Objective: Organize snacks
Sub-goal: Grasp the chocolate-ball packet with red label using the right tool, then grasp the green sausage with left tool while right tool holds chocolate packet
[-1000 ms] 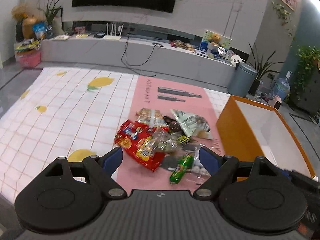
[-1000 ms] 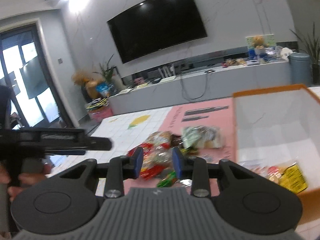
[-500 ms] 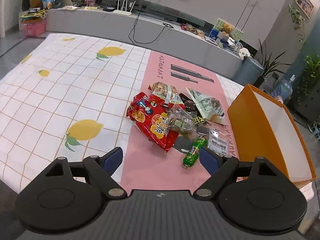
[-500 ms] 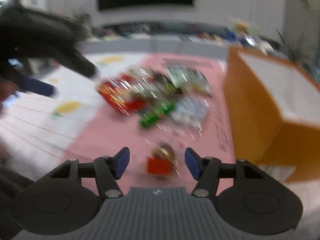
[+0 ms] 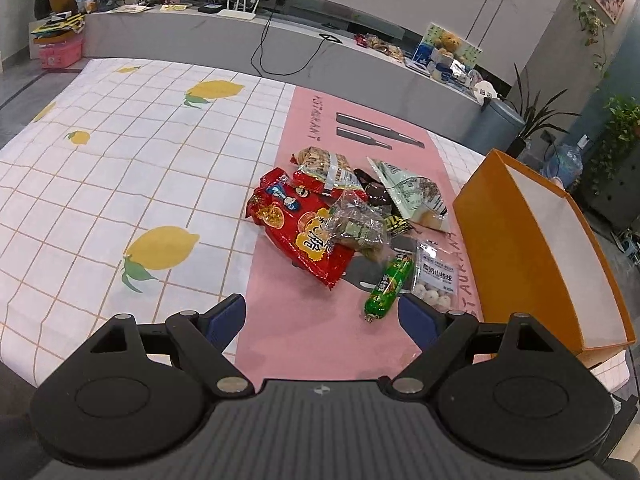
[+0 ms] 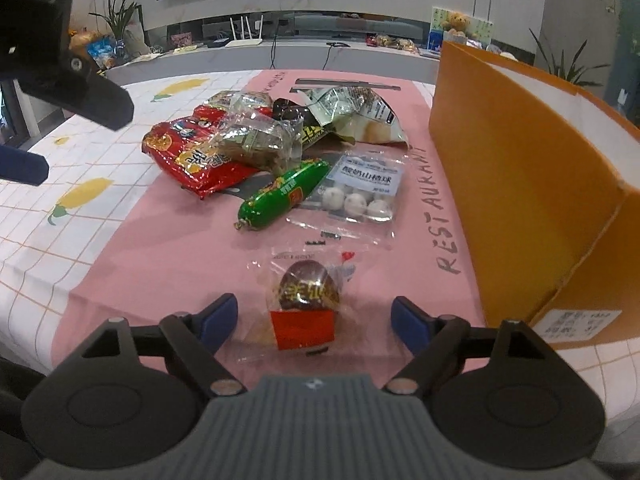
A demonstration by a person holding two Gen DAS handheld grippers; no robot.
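A pile of snacks lies on the pink mat point(image 5: 288, 332): a red bag point(image 5: 304, 232), a green sausage point(image 6: 284, 194), a clear packet of white balls point(image 6: 360, 192) and a green-white bag point(image 5: 412, 192). Nearer me, a clear packet with a brown egg and red label point(image 6: 304, 304) lies flat on the mat. My right gripper point(image 6: 314, 320) hangs low over it, jaws opening wide, the packet between them and untouched. My left gripper point(image 5: 320, 316) is open and empty, short of the pile. An orange box point(image 6: 520, 160) stands to the right.
The mat lies on a lemon-print checked cloth point(image 5: 120, 184) covering the table. One finger point(image 6: 24, 166) of the left gripper shows at the upper left of the right wrist view. A long grey TV bench point(image 5: 280, 52) and a bin point(image 5: 500, 124) stand beyond the table.
My right gripper swung down from facing the box toward the mat and its jaws spread; the egg packet now lies between them. My left gripper dipped slightly and stayed open.
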